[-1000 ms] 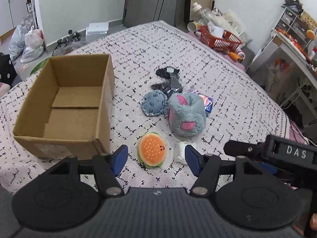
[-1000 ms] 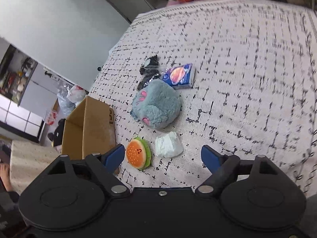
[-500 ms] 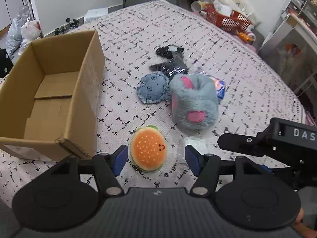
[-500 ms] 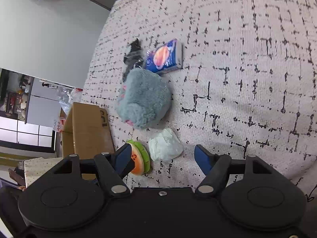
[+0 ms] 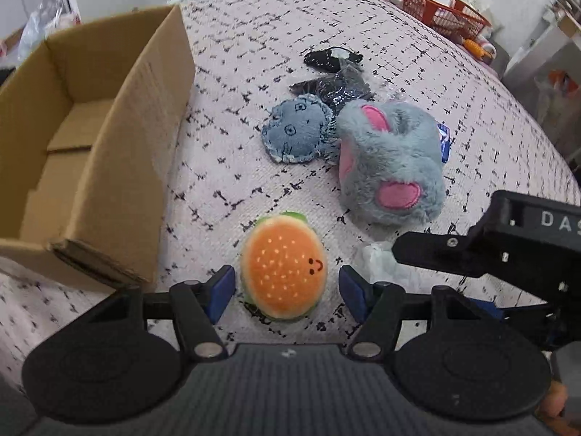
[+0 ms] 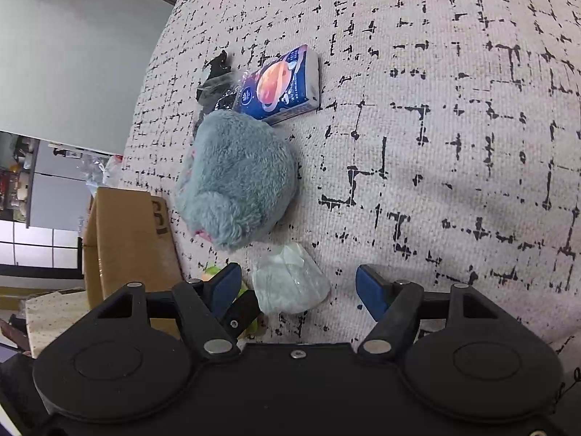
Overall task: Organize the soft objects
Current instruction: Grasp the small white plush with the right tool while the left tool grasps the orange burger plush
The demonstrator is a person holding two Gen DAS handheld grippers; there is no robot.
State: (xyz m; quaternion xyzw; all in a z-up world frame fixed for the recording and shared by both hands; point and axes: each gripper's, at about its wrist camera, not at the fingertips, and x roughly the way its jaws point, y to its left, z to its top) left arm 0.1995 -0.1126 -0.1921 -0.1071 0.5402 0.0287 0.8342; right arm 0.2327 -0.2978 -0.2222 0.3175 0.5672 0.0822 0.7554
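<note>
A plush burger lies on the patterned cloth between the open jaws of my left gripper; the pads do not touch it. A crumpled white plastic packet lies between the open jaws of my right gripper; it also shows in the left wrist view, partly hidden by the right gripper. A grey furry slipper with pink patches lies beyond them. A blue denim plush lies left of the slipper. An open, empty cardboard box stands to the left.
A blue tissue pack and black sparkly fabric pieces lie behind the slipper. A red basket with bottles stands at the far edge. The cloth-covered surface stretches to the right.
Both grippers have moved down and forward. The burger now sits between the left jaws and the white packet between the right jaws.
</note>
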